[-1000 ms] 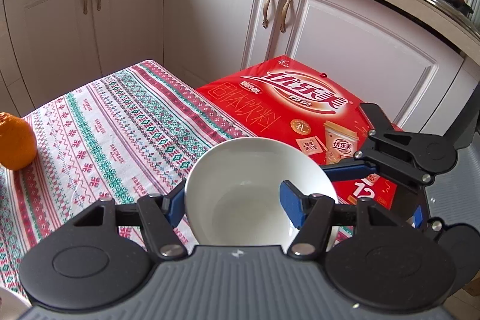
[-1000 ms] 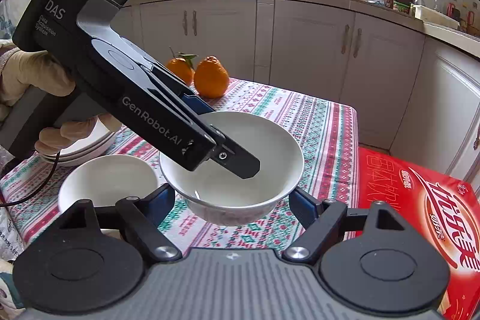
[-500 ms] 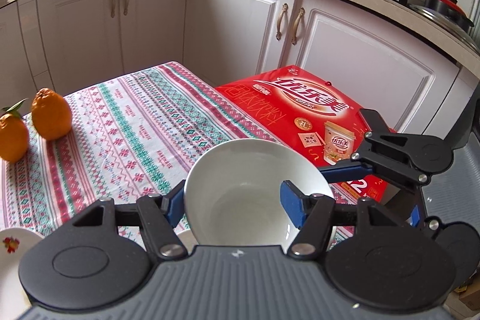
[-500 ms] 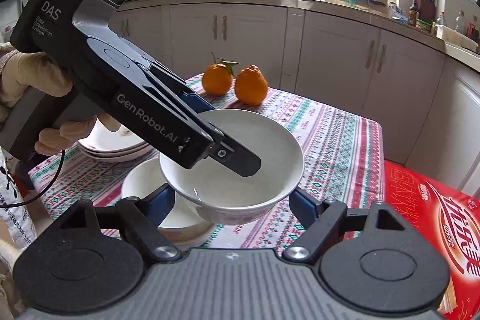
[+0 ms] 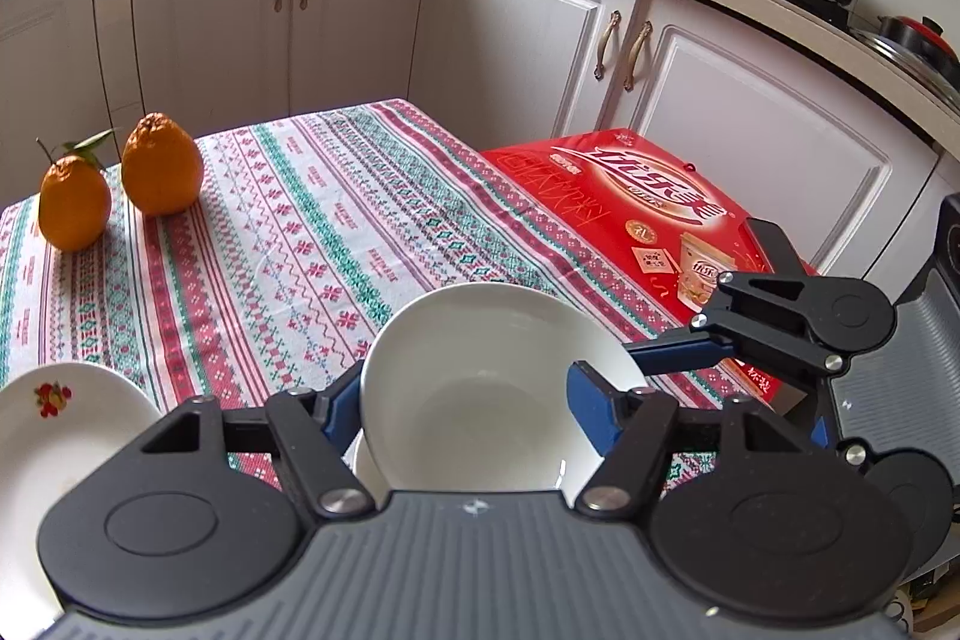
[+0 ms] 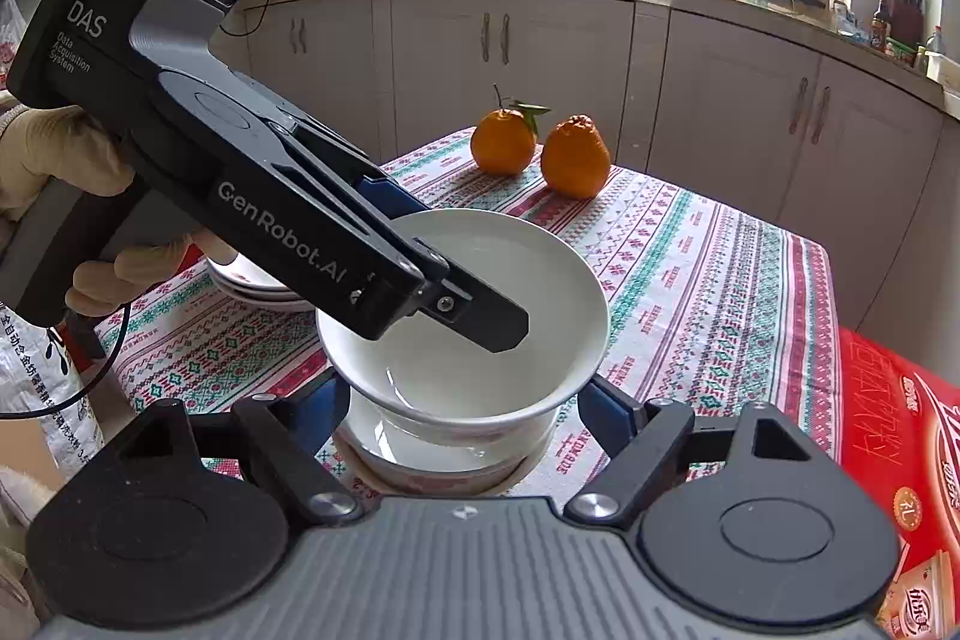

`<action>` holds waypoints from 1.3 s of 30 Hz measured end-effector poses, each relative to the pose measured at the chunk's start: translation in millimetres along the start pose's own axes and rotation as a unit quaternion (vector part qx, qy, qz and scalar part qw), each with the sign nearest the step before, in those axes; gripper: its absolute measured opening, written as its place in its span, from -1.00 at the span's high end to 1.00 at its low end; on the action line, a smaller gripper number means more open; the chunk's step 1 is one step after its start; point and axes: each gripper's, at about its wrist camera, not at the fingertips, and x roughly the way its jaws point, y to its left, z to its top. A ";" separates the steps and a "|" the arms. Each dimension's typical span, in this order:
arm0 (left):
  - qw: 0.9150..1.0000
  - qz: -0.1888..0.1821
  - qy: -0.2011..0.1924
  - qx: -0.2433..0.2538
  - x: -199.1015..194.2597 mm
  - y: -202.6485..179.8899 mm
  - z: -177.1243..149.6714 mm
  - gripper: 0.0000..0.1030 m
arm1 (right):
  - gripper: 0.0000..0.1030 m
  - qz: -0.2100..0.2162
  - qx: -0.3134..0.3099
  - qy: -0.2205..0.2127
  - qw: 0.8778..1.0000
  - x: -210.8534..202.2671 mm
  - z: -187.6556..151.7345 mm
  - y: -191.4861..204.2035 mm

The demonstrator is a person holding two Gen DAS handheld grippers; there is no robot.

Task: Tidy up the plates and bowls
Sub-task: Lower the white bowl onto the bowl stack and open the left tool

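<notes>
My left gripper (image 5: 465, 403) is shut on the rim of a white bowl (image 5: 480, 400), one finger inside it and one outside. In the right wrist view the held bowl (image 6: 474, 334) hangs just above a second white bowl (image 6: 432, 445) on the table. My right gripper (image 6: 465, 415) is open, its blue pads either side of the two bowls and close to them. A stack of white plates (image 6: 252, 280) lies behind the left gripper; the top plate (image 5: 54, 424) with a fruit print shows at the left wrist view's lower left.
Two oranges (image 6: 540, 151) sit at the far side of the patterned tablecloth (image 6: 708, 280). A red carton (image 5: 648, 220) stands beside the table's right edge. White kitchen cabinets (image 5: 360, 10) surround the table.
Both grippers have carried the held bowl leftward across the table until it hangs over the second bowl. The plates and both oranges have come into the left wrist view.
</notes>
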 end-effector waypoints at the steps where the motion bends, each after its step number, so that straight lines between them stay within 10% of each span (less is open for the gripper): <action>1: 1.000 0.000 0.001 -0.002 0.6 1.0 -1.6 -0.33 | -0.68 0.001 0.000 0.002 1.000 1.4 -0.1 0.4; 35: 1.000 -0.011 0.009 -0.013 11.6 9.1 -16.3 -0.53 | -0.69 0.016 0.013 0.023 1.000 12.6 -5.8 -1.7; 39: 1.000 -0.012 -0.006 -0.005 3.6 9.1 -15.4 -0.63 | -1.00 0.011 0.006 0.004 1.000 6.0 -5.2 0.8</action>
